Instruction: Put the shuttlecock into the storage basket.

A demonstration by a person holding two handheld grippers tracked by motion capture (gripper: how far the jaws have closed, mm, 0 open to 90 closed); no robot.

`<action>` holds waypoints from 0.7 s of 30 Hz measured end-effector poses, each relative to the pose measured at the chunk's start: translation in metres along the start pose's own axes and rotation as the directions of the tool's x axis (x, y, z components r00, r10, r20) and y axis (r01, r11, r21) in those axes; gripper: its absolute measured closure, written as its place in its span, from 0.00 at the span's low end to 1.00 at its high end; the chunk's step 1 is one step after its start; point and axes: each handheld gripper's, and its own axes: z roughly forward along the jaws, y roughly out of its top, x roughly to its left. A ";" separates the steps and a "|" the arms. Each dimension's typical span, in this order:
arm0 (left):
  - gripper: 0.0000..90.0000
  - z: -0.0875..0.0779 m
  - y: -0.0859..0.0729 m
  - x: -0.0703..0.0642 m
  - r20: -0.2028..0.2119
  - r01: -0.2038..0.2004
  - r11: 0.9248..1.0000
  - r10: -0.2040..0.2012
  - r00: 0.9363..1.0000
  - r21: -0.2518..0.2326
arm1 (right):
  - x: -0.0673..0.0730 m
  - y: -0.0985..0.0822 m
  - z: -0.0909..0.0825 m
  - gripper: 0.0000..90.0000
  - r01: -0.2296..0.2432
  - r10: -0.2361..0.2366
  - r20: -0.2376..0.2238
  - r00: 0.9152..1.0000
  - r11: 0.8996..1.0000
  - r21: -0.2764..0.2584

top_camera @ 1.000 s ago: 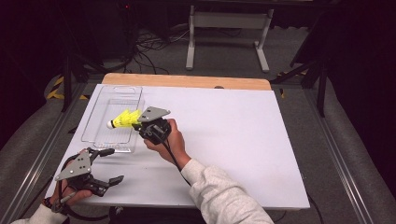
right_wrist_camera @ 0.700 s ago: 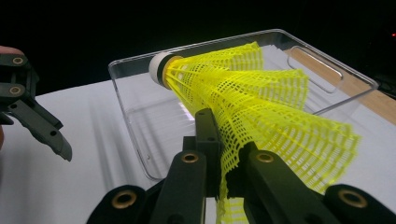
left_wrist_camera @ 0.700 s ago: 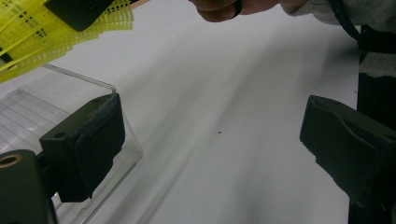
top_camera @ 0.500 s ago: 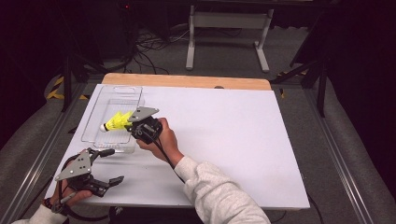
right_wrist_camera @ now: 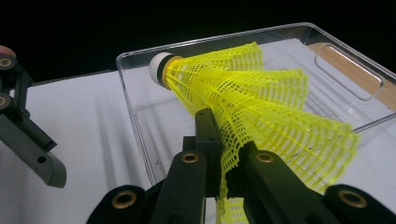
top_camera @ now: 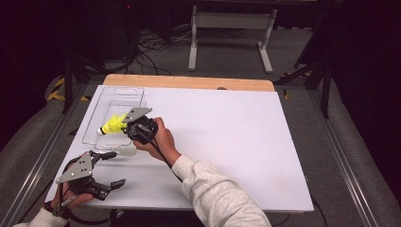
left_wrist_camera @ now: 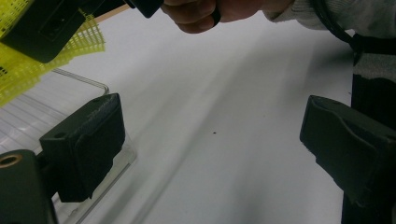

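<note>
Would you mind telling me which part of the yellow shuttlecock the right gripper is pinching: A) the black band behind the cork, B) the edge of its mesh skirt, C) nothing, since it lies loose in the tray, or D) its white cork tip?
B: the right gripper clamps the mesh skirt edge of the yellow shuttlecock, its cork pointing away over the clear tray.

The white table (top_camera: 227,137) is evenly lit from above while the room beyond it is nearly black. Soft shadows streak the table ahead of the left claw (left_wrist_camera: 210,144), whose near jaws are blurred; the high view is grainy.
</note>
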 end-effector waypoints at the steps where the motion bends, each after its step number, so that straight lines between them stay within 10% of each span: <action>1: 0.09 0.000 0.000 0.000 0.000 -0.001 1.000 0.001 1.000 0.000 | 0.000 0.000 0.002 0.98 0.001 -0.001 -0.001 1.000 1.000 0.002; 21: 0.09 -0.001 -0.002 0.000 0.007 0.008 1.000 -0.008 1.000 0.003 | 0.003 0.009 0.030 0.98 0.029 -0.026 -0.049 0.998 0.997 0.067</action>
